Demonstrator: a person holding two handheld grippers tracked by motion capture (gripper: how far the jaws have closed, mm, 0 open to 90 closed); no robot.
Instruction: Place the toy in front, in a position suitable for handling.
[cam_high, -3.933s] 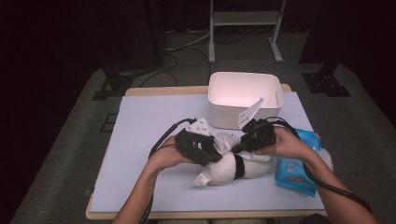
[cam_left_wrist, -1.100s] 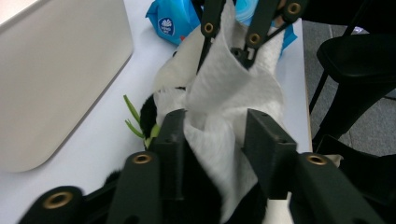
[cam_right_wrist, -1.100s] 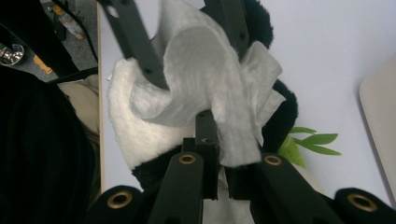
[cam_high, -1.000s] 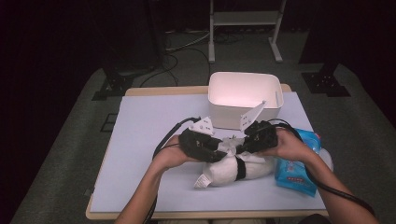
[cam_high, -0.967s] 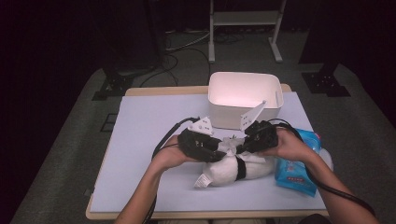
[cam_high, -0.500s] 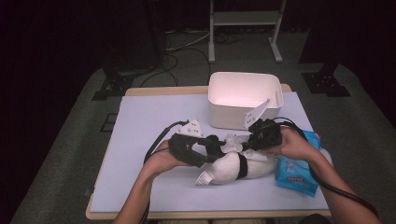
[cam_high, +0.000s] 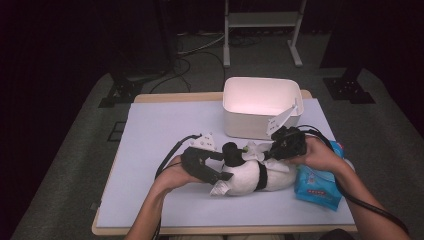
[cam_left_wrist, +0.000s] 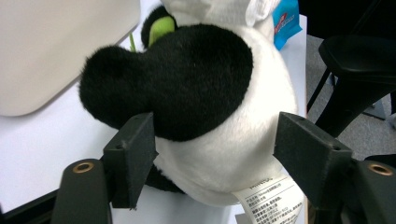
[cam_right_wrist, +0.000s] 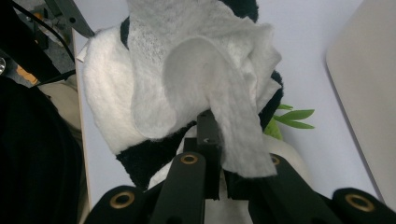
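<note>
Table: both grippers at panda

A folded white wet wipe drapes over the black-and-white plush panda in the right gripper view, hiding most of it and covering the tips of the right gripper. At six o'clock in the left gripper view, the toy's white sewn-in label is cut off, its print too small to read. In the high view, the person's right hand hides part of the blue wipes packet.

Plush panda: black-and-white, lying on its side just in front of the white bin, label tag at its near end.
Wet wipe: white, crumpled, draped over the panda.
</note>
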